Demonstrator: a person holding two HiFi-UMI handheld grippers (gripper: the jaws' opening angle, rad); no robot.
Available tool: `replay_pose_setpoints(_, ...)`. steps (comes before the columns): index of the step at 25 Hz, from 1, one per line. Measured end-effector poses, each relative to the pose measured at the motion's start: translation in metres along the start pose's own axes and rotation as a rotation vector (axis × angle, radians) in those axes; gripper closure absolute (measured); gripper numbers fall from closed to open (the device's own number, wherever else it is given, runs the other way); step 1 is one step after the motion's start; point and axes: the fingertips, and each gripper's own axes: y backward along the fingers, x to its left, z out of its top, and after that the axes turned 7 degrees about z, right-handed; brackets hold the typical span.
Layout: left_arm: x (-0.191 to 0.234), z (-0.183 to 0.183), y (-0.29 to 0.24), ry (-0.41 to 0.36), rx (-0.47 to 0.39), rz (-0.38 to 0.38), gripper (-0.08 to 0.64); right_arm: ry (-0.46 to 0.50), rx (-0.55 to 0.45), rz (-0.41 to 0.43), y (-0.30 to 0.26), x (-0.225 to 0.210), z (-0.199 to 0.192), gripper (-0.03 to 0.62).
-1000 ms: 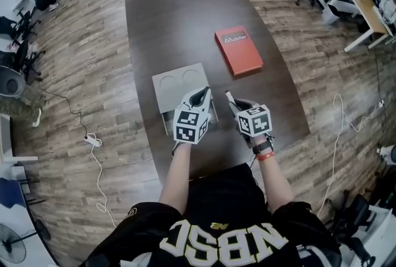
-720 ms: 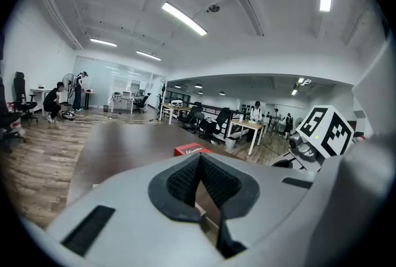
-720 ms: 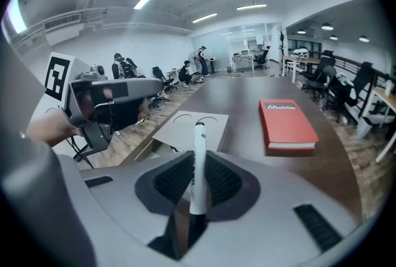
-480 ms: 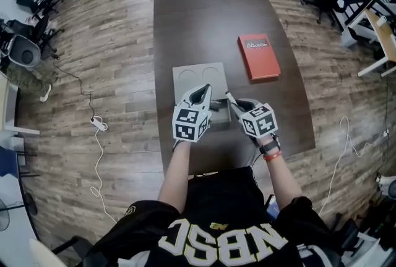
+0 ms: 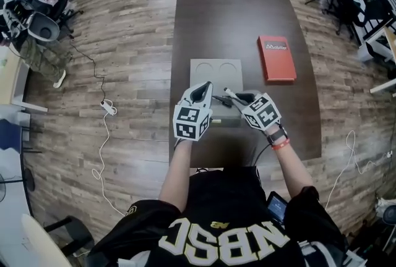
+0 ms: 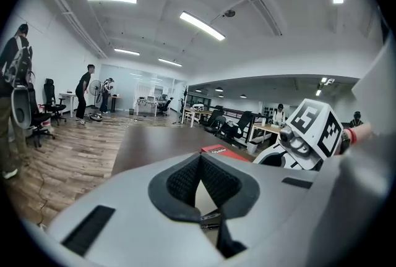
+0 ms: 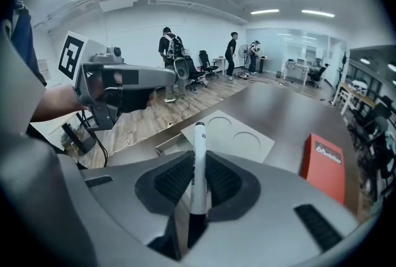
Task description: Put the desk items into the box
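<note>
1. The box [image 5: 215,69] sits on the table [image 5: 204,12], midway across its width.
2. The book [image 5: 276,59] lies on the table right of the box, apart from it.
3. The left gripper [image 5: 202,88] and right gripper [image 5: 237,97] are side by side above the box's near end.

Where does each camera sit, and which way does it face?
Head view: on the head, looks steeply down at the table; both arms show.
Left gripper view: on the left gripper, faces across the table; its shut jaws show.
Right gripper view: on the right gripper, faces the box; its jaws grip a marker.
Shared: the book.
</note>
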Motion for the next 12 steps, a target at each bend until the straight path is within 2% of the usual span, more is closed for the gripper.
replay_pose_setpoints(7,0.027,-0.011,0.022,0.027,0.011,0.082,0.552,0.210,0.052,0.127,-0.028,0.024,0.009,0.518)
replay_pose_setpoints(12,0.040,-0.016,0.035,0.042,0.017,0.129,0.552,0.320,0.090,0.180,-0.048,0.035,0.009,0.518)
